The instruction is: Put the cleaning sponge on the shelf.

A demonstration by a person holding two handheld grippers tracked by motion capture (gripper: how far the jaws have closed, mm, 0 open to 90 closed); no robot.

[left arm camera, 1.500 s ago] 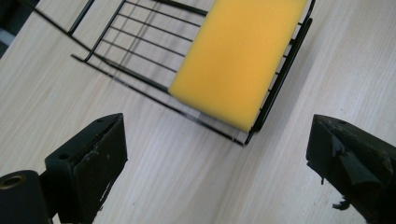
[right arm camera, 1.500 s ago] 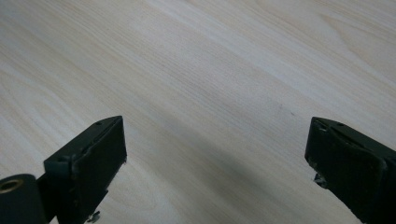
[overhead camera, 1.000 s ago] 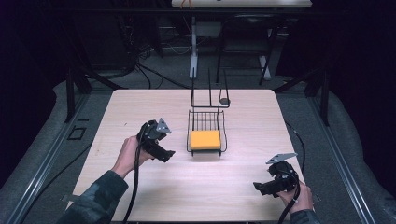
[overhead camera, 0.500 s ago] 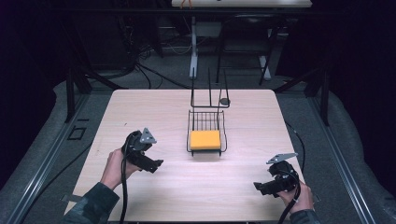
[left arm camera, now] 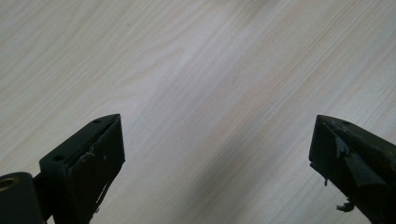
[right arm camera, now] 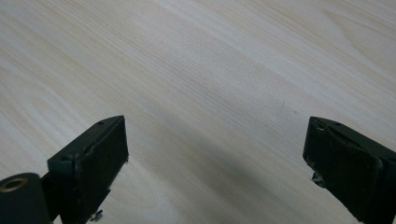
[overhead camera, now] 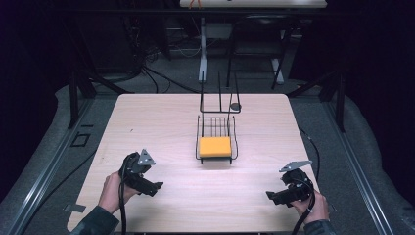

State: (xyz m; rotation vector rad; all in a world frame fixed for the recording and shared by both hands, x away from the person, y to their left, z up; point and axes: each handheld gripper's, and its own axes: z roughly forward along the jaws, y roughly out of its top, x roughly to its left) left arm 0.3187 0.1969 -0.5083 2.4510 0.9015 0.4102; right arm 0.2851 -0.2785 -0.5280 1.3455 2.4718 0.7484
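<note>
Both hand-held grippers, left (overhead camera: 155,187) and right (overhead camera: 270,197), gape wide, empty, above our pale wooden desk (overhead camera: 161,122). We judge trailing cables could snag.

A lab: a pale wooden surface (overhead camera: 161,122) ringed by dark curtains, floor cables (overhead camera: 161,78) at 12 o'clock, metal frame legs (overhead camera: 73,98)

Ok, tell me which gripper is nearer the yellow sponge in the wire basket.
Left. The left gripper sits near-left of the yellow sponge; the right gripper sits farther off, near-right, by the table's corner.
</note>
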